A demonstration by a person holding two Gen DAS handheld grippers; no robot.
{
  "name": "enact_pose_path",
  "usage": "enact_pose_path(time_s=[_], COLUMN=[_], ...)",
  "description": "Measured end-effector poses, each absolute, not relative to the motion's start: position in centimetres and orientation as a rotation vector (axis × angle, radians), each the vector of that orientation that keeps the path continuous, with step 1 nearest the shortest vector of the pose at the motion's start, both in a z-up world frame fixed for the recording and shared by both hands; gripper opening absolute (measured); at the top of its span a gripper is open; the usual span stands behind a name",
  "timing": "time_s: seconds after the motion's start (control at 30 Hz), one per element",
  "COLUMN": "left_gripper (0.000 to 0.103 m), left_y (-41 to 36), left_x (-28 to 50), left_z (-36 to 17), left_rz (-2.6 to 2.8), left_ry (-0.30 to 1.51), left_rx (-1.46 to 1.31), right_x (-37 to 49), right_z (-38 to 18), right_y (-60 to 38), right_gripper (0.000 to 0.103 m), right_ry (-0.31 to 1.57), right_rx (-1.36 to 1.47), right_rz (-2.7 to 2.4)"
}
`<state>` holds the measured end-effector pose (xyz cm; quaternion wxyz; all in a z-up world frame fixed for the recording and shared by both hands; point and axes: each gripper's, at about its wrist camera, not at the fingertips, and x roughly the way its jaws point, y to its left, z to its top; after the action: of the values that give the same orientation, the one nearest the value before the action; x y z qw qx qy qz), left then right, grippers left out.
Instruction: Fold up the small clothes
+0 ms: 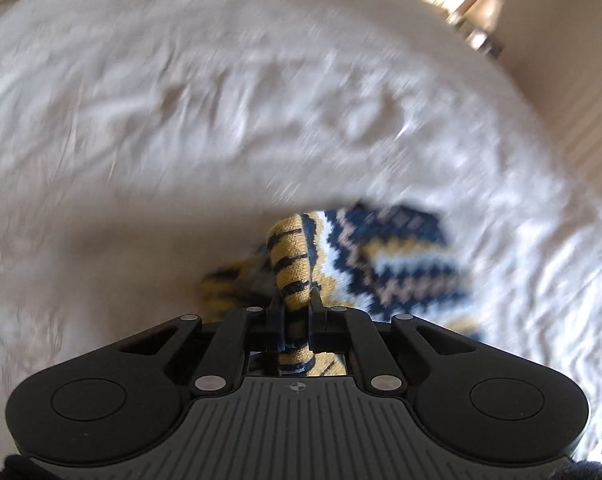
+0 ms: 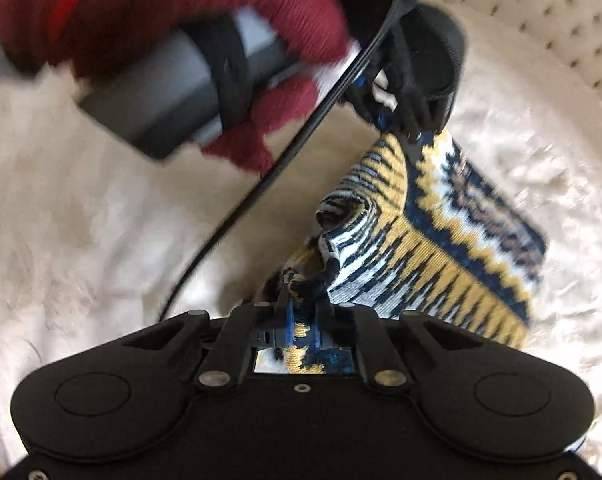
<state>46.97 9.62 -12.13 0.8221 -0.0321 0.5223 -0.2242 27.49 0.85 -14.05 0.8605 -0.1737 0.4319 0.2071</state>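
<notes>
A small knitted garment with navy, yellow and white zigzag bands lies on a cream bed cover. My left gripper is shut on a yellow, dark-striped fold at the garment's edge. In the right wrist view the garment is bunched at its near edge, and my right gripper is shut on that edge. Farther away in that view, the left gripper pinches the garment's other corner, held by a hand in a dark red glove.
A black cable runs from the left gripper down across the bed cover. A tufted cream headboard stands at the upper right. The bed's edge and a pale wall show at the right of the left wrist view.
</notes>
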Motion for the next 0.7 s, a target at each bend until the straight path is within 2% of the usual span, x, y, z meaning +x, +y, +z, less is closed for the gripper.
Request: enact_pose_path(time_s=[0.03,0.1,0.2,0.23,0.27,0.4,0.47,0.5,0.7], left_gripper=[0.015,0.019,0.028,0.035,0.040,0.048,0.062,0.065,0.067], left_y=[9.6,10.0,11.4,11.9,12.3,13.8,14.4,14.4,12.6], left_x=[47.2,47.6,47.4,47.2,46.9,45.2,44.0,43.4,43.6], left_z=[-13.3,-15.0,-14.9,-14.6,-14.3,-12.5,-11.7,-11.3,-11.5], left_rz=[-0.448,-0.414,-0.415,-0.412,-0.411,-0.391,-0.385,-0.385,-0.379], left_ry=[1.145,1.202,1.185,1.178,1.166,1.111,1.087,1.075,1.086], left_rx=[-0.053,-0.072,-0.143,-0.153,-0.158,-0.185,-0.193,-0.191,-0.227], right_x=[27.8,28.2,27.7,27.4,27.2,27.0,27.6,28.0,32.5], right_z=[-14.8,-15.5,-13.9,-13.2,-12.5,-10.7,-10.2,-10.0,-11.1], right_y=[0.9,0.4,-1.7,-2.8,-3.9,-7.9,-10.2,-11.4,-16.9], right_gripper=[0.027,0.033,0.059,0.066,0.067,0.070,0.072,0.072,0.073], right_ry=[0.930,0.965,0.936,0.921,0.911,0.882,0.872,0.863,0.887], right_rx=[-0.365,-0.344,-0.239,-0.194,-0.144,-0.003,0.063,0.090,0.212], right_rz=[0.442,0.454,0.481,0.486,0.492,0.428,0.377,0.345,0.219])
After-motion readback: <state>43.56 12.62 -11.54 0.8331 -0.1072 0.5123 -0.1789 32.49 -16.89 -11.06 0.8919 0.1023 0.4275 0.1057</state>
